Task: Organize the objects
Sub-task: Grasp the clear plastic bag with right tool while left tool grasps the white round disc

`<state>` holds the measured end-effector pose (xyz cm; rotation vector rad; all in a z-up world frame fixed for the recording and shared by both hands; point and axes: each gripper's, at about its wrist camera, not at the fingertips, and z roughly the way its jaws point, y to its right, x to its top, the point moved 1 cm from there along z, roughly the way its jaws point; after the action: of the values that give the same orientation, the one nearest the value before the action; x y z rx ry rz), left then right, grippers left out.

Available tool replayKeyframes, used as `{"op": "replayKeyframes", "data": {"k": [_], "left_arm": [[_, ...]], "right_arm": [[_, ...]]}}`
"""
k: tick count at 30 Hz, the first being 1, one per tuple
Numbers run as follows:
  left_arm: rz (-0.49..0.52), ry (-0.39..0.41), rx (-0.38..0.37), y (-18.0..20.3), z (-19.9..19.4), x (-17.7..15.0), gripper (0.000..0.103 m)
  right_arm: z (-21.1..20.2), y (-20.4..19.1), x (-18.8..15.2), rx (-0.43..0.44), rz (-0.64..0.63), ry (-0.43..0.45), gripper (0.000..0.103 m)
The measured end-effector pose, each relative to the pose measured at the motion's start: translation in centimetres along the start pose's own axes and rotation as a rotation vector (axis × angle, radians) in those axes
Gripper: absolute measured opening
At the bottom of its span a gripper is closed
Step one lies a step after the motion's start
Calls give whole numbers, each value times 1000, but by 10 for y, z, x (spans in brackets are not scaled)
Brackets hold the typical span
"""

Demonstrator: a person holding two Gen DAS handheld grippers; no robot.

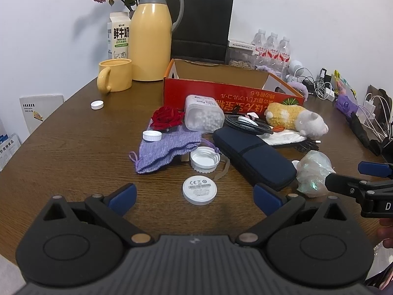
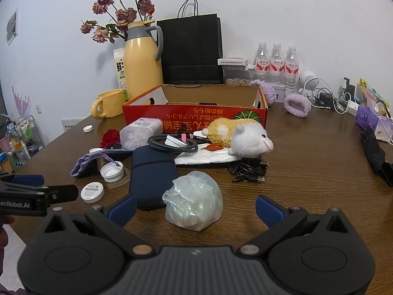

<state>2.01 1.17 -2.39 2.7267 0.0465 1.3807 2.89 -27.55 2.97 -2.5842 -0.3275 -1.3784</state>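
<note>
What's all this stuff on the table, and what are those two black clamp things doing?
A person is tidying a cluttered wooden table, holding tongs in each hand. Both are open and empty. The left tongs face a white round disc; the right tongs face a crumpled shiny plastic bag. Nothing is picked up yet. Behind the clutter, the red cardboard box shows nothing inside from here. A plush toy, a dark blue case and cables lie loose.

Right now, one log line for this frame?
left gripper: open, over white puck | right gripper: open, around iridescent bag | red box: empty
</note>
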Motion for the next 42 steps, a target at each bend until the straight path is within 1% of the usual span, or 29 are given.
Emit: {"op": "replayKeyframes", "data": {"k": [16,21,31,37,42], "left_arm": [[-11,-16,-11,-2,6,-1,103],[-20,-22,-27,-5,10,1,103],[-5,-31,-6,-4,24,3,103],[14,-33,13,-1,31,1,103],[19,-33,37,2,40,1,103]], "right_arm": [[5,0,1,-6,-3,-18,103],[11,0,1,12,-8,-27,103],[26,1,0,31,-32,-28,103],[36,1,0,64,-41,-22,103],[44,4,-1,59,-50,-25,103]]}}
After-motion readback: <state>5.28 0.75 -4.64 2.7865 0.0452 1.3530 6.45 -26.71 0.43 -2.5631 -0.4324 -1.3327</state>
